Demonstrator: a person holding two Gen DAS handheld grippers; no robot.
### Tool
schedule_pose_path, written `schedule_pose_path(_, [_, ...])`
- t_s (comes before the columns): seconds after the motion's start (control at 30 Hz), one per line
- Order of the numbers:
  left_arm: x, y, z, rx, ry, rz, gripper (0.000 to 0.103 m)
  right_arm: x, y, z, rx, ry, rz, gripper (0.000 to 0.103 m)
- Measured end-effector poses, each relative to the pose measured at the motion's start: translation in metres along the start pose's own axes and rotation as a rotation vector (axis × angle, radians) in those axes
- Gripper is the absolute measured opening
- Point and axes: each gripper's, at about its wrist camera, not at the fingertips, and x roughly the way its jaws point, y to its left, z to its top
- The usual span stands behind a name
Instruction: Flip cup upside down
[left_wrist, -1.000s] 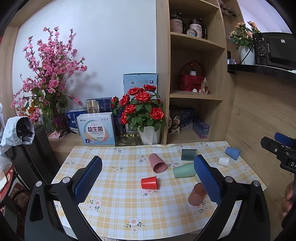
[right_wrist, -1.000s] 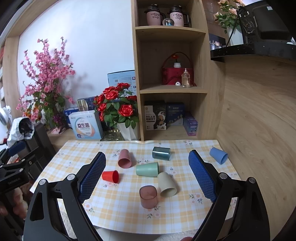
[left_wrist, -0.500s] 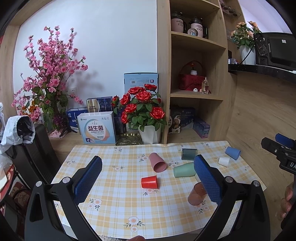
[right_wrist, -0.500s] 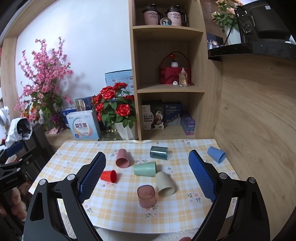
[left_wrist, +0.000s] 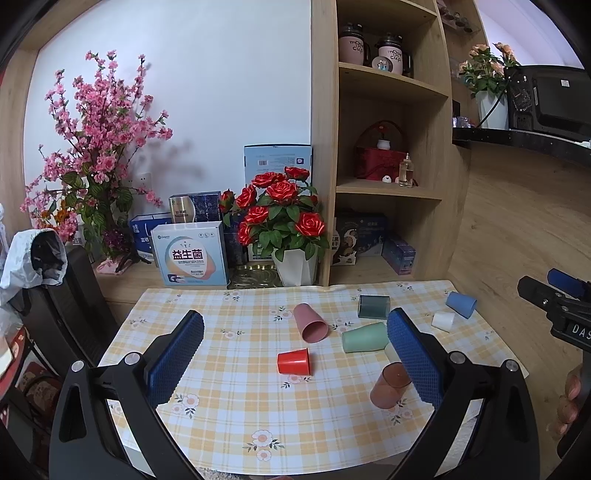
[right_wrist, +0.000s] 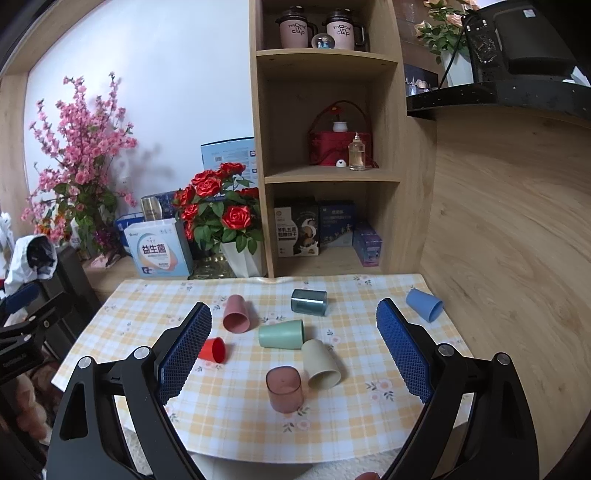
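Several plastic cups sit on the checked tablecloth (right_wrist: 229, 410). A translucent pink-brown cup (right_wrist: 284, 389) stands upright at the front; it also shows in the left wrist view (left_wrist: 389, 384). The others lie on their sides: red (right_wrist: 212, 349), pink (right_wrist: 236, 314), green (right_wrist: 281, 334), beige (right_wrist: 322, 363), dark teal (right_wrist: 309, 302), blue (right_wrist: 424, 304). My right gripper (right_wrist: 293, 350) is open and empty above the table's front, apart from the cups. My left gripper (left_wrist: 295, 347) is open and empty, with the red cup (left_wrist: 293, 361) between its fingers in view.
A white pot of red roses (right_wrist: 221, 225), boxes and a pink blossom plant (right_wrist: 79, 177) stand behind the table. A wooden shelf unit (right_wrist: 325, 173) rises at the back. A wooden wall (right_wrist: 517, 258) bounds the right side. A small white cup (left_wrist: 442, 320) lies near the blue one.
Both grippers have drifted slightly; the view shifts a little. Both stay open. No cup has moved.
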Motion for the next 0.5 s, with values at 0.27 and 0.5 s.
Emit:
schedule_pose_path(0.27, [-0.0051, -0.0044, 0.0, 0.003, -0.02, -0.011, 0.097, -0.0019, 0.0003, 0.0009, -0.005, -0.013, -0.011, 0.088])
schedule_pose_path(0.5, [-0.0058, -0.0036, 0.001, 0.0, -0.027, -0.008, 0.097, -0.005, 0.0001, 0.0016, -0.012, -0.027, -0.021, 0.088])
